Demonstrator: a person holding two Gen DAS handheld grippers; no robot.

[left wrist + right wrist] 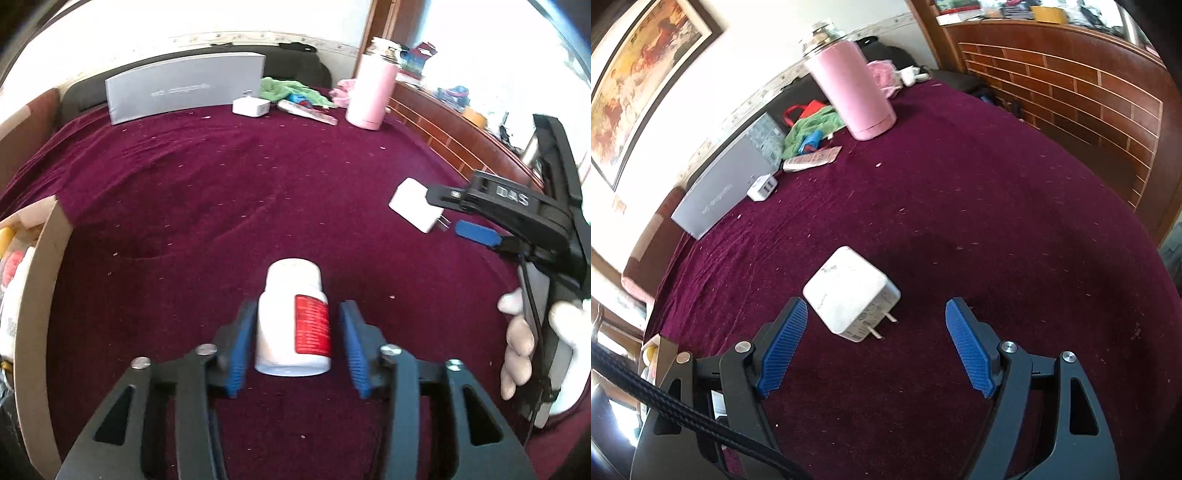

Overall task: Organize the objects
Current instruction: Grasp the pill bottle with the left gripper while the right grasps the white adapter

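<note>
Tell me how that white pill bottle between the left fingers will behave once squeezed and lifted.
The white pill bottle looks like rigid plastic, so it probably won't crush. Its smooth round wall may twist or slip against the ribbed blue pads. Lying on the soft maroon cloth, it could roll if nudged.

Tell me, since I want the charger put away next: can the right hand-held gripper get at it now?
Probably yes. The right hand-held gripper is open, the white charger lies on the cloth just ahead of its fingers, nothing between.

Left tool [295, 343] stands slightly parted with blue pads forward; right tool [877, 347] is spread wide.
</note>
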